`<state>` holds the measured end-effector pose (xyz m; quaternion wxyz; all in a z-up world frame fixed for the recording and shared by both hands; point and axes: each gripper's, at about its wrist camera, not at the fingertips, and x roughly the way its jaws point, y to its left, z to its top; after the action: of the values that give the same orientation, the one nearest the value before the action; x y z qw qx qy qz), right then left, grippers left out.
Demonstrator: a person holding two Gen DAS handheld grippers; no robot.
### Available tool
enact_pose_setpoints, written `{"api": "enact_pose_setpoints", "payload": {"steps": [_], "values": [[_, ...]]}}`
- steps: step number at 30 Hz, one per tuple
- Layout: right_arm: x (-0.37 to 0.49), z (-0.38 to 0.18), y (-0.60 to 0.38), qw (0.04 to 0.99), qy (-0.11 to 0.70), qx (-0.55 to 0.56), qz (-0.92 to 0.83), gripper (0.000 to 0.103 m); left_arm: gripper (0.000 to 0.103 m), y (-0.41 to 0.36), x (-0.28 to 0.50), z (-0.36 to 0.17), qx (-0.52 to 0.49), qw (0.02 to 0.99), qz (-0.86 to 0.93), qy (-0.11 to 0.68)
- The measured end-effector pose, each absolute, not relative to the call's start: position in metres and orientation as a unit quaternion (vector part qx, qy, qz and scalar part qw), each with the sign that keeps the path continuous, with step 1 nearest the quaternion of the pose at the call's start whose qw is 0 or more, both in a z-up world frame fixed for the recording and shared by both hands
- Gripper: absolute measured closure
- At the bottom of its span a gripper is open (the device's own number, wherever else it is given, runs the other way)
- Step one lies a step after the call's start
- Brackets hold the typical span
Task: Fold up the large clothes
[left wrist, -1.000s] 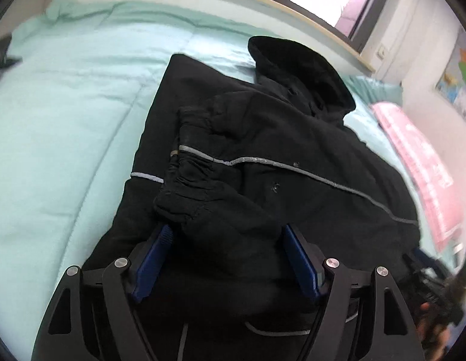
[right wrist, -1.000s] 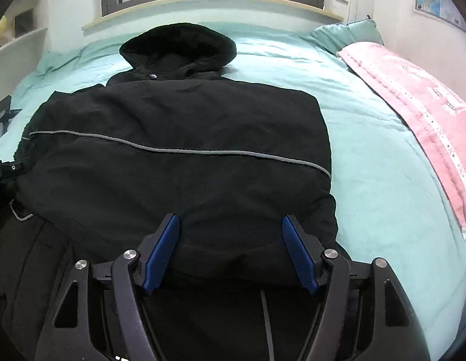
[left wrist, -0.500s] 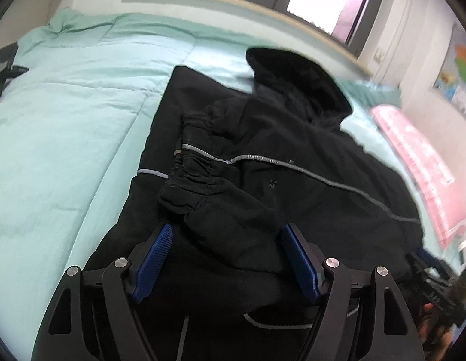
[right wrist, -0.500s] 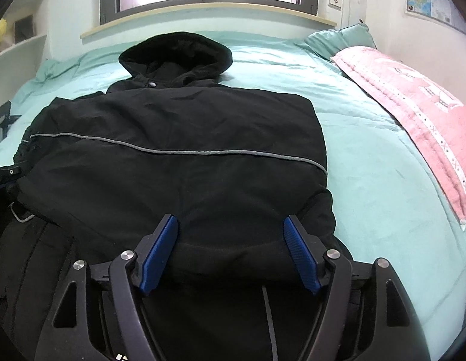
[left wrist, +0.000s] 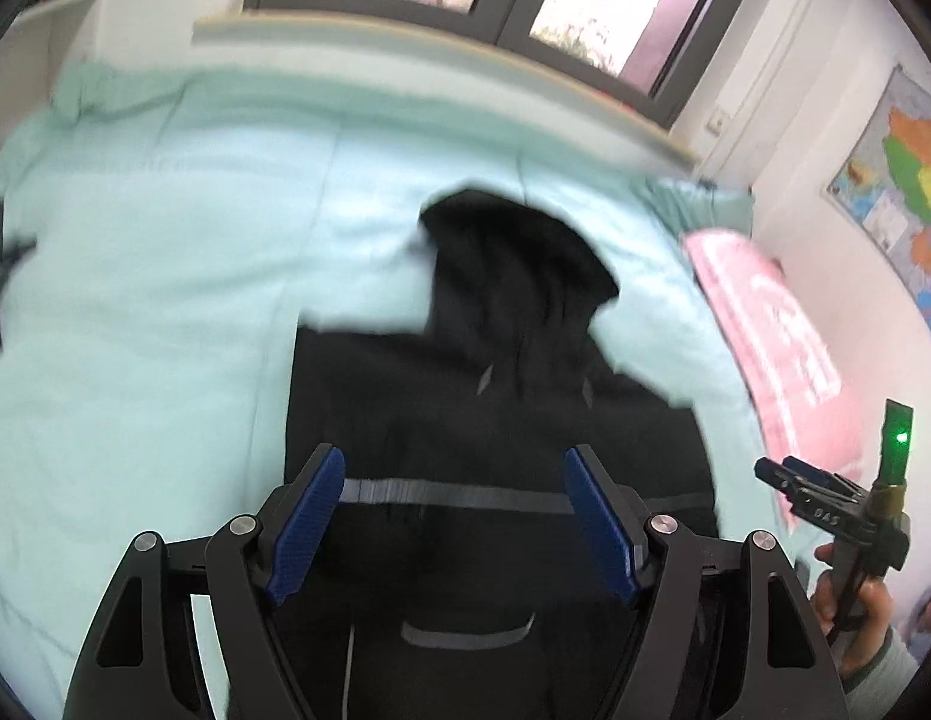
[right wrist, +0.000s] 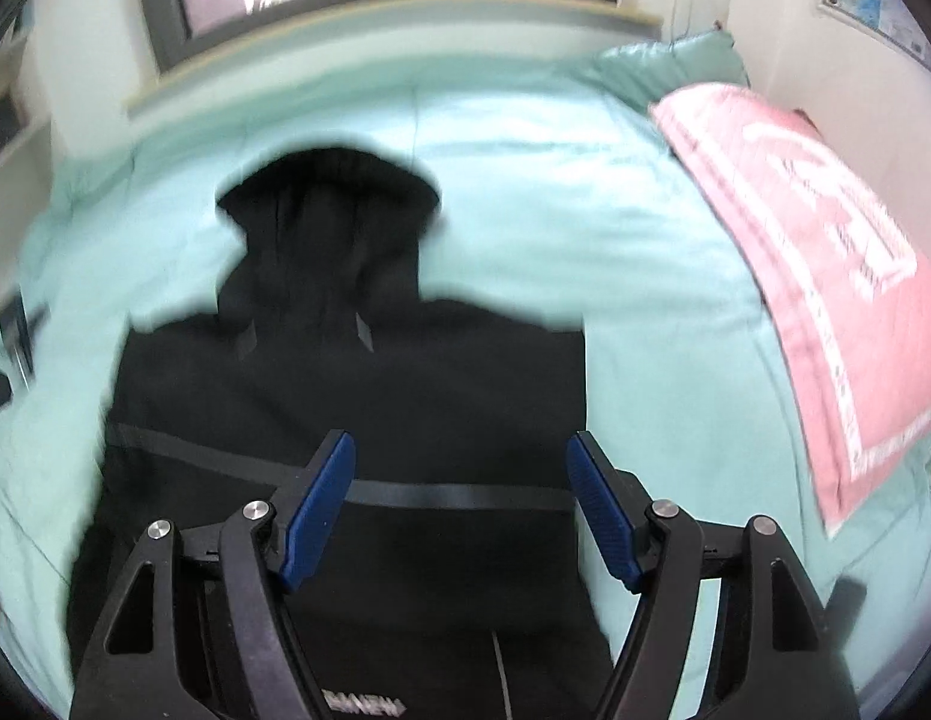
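A black hooded jacket (left wrist: 495,420) with a grey reflective stripe lies flat on the mint green bed (left wrist: 165,300), its sleeves folded in and its hood (left wrist: 519,252) pointing to the window. It also shows in the right wrist view (right wrist: 357,396). My left gripper (left wrist: 456,516) is open and empty, raised above the jacket's lower part. My right gripper (right wrist: 462,504) is open and empty above the jacket's lower right part. It also shows at the right edge of the left wrist view (left wrist: 777,477).
A pink blanket (right wrist: 825,276) lies along the right side of the bed. A mint pillow (right wrist: 669,66) sits at the far right corner. The window sill (left wrist: 441,78) runs behind the bed. A dark object (left wrist: 3,264) sits at the bed's left edge.
Both grippers have lifted up and back off the jacket. The bunched sleeve cuff that lay between my left fingers is out of sight, and both views now look down on the folded jacket.
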<state>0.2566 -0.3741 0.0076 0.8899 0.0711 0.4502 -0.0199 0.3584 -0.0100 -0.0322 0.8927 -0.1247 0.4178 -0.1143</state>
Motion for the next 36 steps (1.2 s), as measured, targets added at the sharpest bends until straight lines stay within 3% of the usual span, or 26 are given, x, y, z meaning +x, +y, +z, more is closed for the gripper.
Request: {"api": "enact_pose_setpoints", "payload": {"steps": [4, 8, 16, 24, 25, 26, 27, 28, 30, 32, 36], "values": [[0.296, 0.05, -0.382, 0.9, 0.428, 0.086, -0.015, 0.028, 0.026, -0.022, 0.41, 0.005, -0.122, 0.899, -0.127, 0.401], [0.339, 0.055, -0.389, 0.904, 0.421, 0.077, -0.025, 0.028, 0.026, -0.034, 0.481, 0.008, -0.107, 0.897, -0.122, 0.411], [0.456, -0.024, -0.398, 0.872, 0.476, 0.113, 0.001, 0.029, 0.026, -0.061, 0.615, -0.058, -0.041, 0.876, -0.107, 0.469], [0.542, -0.085, -0.386, 0.85, 0.511, 0.123, 0.022, 0.03, 0.026, -0.088, 0.694, -0.129, 0.017, 0.861, -0.081, 0.501], [0.552, -0.094, -0.382, 0.847, 0.517, 0.119, 0.021, 0.045, 0.031, -0.089, 0.703, -0.138, 0.022, 0.86, -0.075, 0.505], [0.562, -0.104, -0.377, 0.841, 0.529, 0.108, 0.022, 0.059, 0.048, -0.088, 0.708, -0.143, 0.029, 0.861, -0.067, 0.504], [0.572, -0.113, -0.373, 0.832, 0.546, 0.091, 0.02, 0.093, 0.059, -0.084, 0.715, -0.147, 0.043, 0.862, -0.047, 0.502], [0.578, -0.116, -0.375, 0.832, 0.548, 0.09, 0.017, 0.098, 0.08, -0.076, 0.719, -0.147, 0.045, 0.864, -0.031, 0.5], [0.576, -0.103, -0.388, 0.842, 0.524, 0.125, 0.029, 0.099, 0.08, -0.049, 0.72, -0.136, -0.01, 0.868, -0.045, 0.494], [0.559, -0.073, -0.4, 0.863, 0.474, 0.159, 0.069, 0.099, 0.078, -0.009, 0.708, -0.117, -0.128, 0.864, -0.095, 0.478], [0.541, -0.079, -0.39, 0.865, 0.484, 0.119, 0.062, 0.099, 0.077, 0.014, 0.686, -0.13, -0.182, 0.834, -0.137, 0.503]]}}
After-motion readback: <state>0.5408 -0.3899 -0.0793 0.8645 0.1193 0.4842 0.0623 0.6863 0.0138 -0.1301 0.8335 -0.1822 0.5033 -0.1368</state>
